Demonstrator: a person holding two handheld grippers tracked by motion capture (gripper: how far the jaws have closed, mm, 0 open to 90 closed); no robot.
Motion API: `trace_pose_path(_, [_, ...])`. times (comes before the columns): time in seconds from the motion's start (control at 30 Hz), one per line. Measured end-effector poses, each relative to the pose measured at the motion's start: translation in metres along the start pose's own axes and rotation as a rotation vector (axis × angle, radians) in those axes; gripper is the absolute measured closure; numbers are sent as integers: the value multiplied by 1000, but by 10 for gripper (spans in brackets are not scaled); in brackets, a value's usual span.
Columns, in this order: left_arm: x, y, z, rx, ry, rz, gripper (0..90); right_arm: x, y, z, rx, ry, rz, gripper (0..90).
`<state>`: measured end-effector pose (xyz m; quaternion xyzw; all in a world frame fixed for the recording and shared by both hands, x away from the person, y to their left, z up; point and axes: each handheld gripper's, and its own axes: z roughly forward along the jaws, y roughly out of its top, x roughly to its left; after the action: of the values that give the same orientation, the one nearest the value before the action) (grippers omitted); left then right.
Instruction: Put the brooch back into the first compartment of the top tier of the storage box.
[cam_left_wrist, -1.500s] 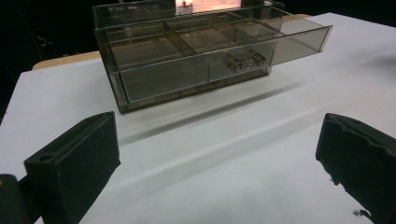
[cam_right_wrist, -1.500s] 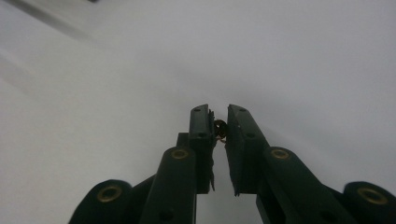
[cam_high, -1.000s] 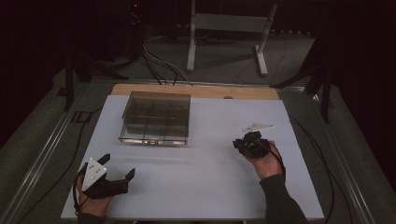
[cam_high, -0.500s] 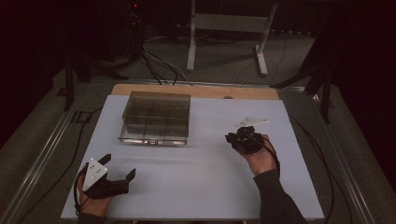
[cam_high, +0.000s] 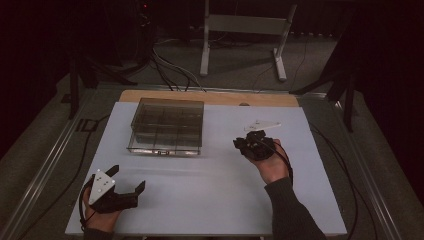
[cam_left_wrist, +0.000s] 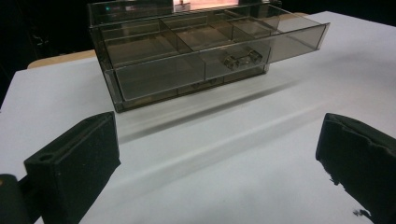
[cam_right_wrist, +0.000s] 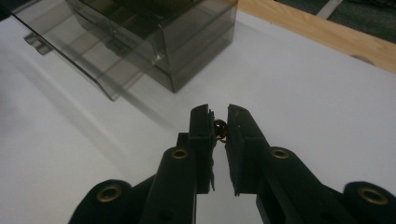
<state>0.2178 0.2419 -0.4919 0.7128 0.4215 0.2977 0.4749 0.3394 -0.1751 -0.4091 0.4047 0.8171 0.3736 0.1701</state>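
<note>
The right gripper (cam_right_wrist: 218, 122), pinched shut on a small brass ring (cam_right_wrist: 220, 128), sits right of the drawer organizer (cam_high: 167, 125); the left gripper (cam_high: 129, 181) gapes empty, farther off.

The smoky, see-through plastic drawer box (cam_high: 167, 126) has glossy, smooth walls that catch reflections. It stands on a white matt sheet (cam_high: 210, 190), smooth like paper or laminate, which covers a pale wooden board (cam_high: 210, 97) with a dull finish. The black left gripper (cam_left_wrist: 219, 154) has matt, slightly grainy plastic jaws. The black right gripper (cam_right_wrist: 219, 128) looks the same, with brass-coloured metal rivets, and pinches a small brownish metal ring (cam_right_wrist: 220, 129).
</note>
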Motion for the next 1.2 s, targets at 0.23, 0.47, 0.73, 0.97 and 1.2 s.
trace_pose_path(0.23, [0,0,0,-1,0,0,3,4,8,1,-14,14,-1,813])
trace_pose_path(0.47, [0,0,0,0,-1,0,3,11,16,3,-25,26,-10,813])
trace_pose_path(0.73, [0,0,0,-1,-2,1,3,18,26,6,-37,39,-17,813])
trace_pose_path(0.97, [0,0,0,-1,-3,1,3,24,33,8,-42,50,-26,813])
trace_pose_path(1.2, [0,0,0,-3,-3,1,3,29,40,12,-47,60,-29,813])
